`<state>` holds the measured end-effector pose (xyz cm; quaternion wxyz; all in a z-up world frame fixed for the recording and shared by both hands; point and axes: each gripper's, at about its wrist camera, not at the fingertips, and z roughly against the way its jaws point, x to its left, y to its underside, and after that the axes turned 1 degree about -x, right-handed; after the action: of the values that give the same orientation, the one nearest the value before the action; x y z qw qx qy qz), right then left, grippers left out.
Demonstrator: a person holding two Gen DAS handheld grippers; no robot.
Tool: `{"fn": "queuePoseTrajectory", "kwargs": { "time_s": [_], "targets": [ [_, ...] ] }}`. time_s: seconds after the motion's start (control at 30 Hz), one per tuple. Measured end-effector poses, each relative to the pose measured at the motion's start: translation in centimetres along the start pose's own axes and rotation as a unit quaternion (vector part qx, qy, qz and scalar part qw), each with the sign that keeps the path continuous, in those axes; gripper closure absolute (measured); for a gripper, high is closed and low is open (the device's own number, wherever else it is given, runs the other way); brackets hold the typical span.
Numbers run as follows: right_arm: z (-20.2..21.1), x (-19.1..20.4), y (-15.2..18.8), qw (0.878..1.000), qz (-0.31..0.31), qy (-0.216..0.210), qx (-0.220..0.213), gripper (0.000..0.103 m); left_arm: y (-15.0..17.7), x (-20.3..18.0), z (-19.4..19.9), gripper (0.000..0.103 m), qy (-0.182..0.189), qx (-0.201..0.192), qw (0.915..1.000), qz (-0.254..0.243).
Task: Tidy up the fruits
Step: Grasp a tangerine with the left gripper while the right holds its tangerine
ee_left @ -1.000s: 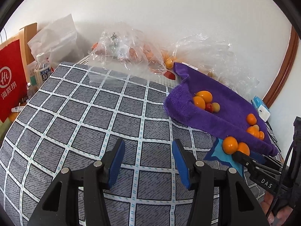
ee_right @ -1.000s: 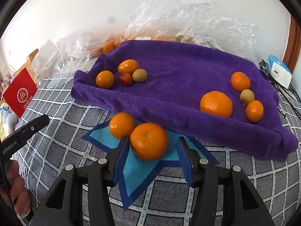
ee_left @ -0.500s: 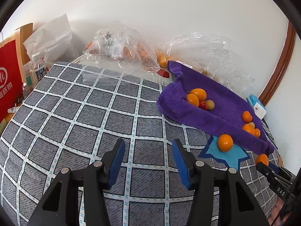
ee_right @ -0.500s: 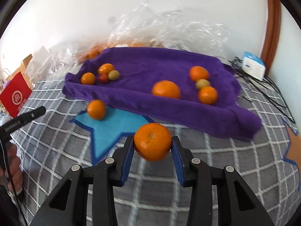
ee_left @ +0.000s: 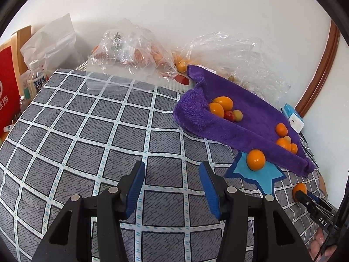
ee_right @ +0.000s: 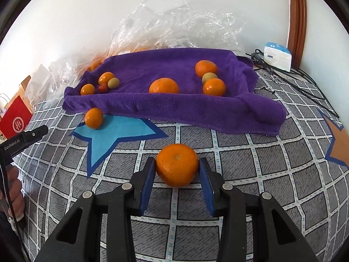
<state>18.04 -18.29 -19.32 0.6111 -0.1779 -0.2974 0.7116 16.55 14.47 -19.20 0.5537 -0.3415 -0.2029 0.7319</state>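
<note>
My right gripper [ee_right: 177, 168] is shut on an orange mandarin [ee_right: 176, 164] and holds it above the checked cloth, right of a blue star mat [ee_right: 118, 131]. It also shows small in the left wrist view [ee_left: 300, 189]. A second mandarin [ee_right: 93, 118] sits on the star's far left tip. A purple towel [ee_right: 196, 107] behind holds several oranges and small fruits. An orange star mat [ee_right: 340, 144] shows at the right edge. My left gripper [ee_left: 172, 180] is open and empty over the checked cloth, left of the star [ee_left: 259, 174].
Clear plastic bags [ee_left: 130, 52] with fruit lie along the wall. A water bottle [ee_left: 36, 80] and a red bag [ee_left: 6, 96] stand at the far left. A white-blue box [ee_right: 277, 55] and black cables [ee_right: 301, 80] lie at the far right.
My right gripper closed on the mandarin on the blue star, lifted it and carried it right, off the star. The left gripper drew back a little and stayed open.
</note>
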Motion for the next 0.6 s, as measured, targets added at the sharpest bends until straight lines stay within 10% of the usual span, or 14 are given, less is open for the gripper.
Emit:
{"fn": "queuePoseTrajectory", "kwargs": {
  "time_s": [0.6],
  "targets": [
    [1.6, -1.8, 1.1, 1.000, 0.001, 0.000, -0.010, 0.063, -0.6, -12.0, -4.2, 0.053, 0.023, 0.061, 0.9941, -0.087]
  ]
}}
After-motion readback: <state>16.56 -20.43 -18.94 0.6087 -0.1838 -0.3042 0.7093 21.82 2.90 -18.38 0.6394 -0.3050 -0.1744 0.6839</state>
